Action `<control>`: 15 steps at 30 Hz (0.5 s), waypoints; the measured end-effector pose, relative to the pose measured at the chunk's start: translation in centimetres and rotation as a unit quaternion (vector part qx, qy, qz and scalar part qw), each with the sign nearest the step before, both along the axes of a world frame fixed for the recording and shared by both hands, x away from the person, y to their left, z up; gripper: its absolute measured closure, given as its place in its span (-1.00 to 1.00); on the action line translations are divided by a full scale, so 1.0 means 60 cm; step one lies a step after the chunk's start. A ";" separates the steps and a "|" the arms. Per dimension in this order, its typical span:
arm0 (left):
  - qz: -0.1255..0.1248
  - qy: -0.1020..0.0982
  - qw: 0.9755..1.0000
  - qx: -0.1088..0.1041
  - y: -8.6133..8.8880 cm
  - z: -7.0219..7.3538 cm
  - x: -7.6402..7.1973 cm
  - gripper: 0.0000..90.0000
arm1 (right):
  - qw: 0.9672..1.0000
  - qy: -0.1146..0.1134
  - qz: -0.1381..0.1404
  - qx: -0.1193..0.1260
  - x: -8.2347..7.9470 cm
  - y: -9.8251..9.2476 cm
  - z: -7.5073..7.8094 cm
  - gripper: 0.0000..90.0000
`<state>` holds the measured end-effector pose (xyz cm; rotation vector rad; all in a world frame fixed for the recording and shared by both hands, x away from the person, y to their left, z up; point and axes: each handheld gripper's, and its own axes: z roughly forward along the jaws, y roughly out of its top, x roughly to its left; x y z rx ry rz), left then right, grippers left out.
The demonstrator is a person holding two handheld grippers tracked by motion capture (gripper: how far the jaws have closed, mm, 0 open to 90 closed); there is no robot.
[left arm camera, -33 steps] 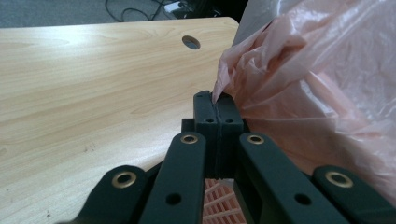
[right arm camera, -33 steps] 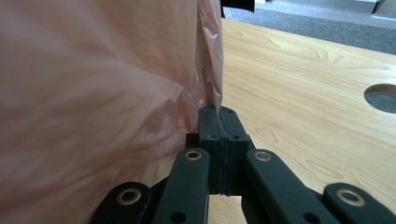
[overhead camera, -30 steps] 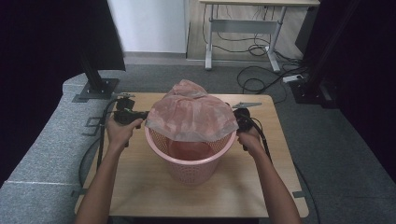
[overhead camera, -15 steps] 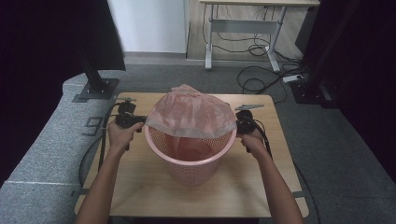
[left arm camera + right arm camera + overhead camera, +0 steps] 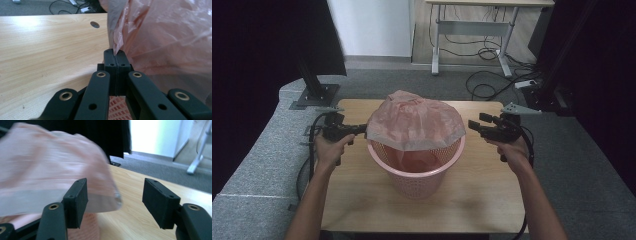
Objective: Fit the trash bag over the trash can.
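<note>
**While One Side Holds, the Other Lets Go**

While the left tongs (image 5: 360, 129) pinch the pink bag's (image 5: 414, 122) edge tight, the bag stays puffed over the pink basket (image 5: 417, 170) on the bench (image 5: 362, 200). The right tongs (image 5: 474, 125) have just been opening, with nothing between them, a little apart from the bag's right edge. Both sides of the bench have free room.

Tool (image 5: 115, 53) tight on bag (image 5: 165, 37) edge.

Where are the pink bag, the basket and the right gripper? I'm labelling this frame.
pink plastic bag (image 5: 414, 122), high view, top of its domed film.
pink laundry basket (image 5: 412, 177), high view, front wall below the rim.
right gripper (image 5: 476, 124), high view, between its open fingers, clear of the bag.
</note>
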<state>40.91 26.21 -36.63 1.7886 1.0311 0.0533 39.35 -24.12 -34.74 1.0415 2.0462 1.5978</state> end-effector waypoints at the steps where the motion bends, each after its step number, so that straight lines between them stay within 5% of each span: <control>1: -0.001 -0.001 1.000 0.001 0.000 0.002 -0.002 0.99 | 1.000 -0.002 0.012 -0.002 -0.009 0.006 0.009 -0.24; 8: -0.006 -0.004 1.000 0.002 0.000 0.009 -0.009 0.99 | 0.997 0.012 0.063 -0.051 -0.039 0.077 0.036 -0.55; 12: -0.006 -0.006 1.000 0.002 0.000 0.010 -0.011 0.99 | 0.997 0.019 0.036 -0.070 -0.035 0.102 0.034 -0.57; 15: -0.009 -0.009 1.000 0.001 0.002 0.012 -0.014 0.99 | 0.996 0.019 0.013 -0.082 -0.031 0.105 0.029 -0.24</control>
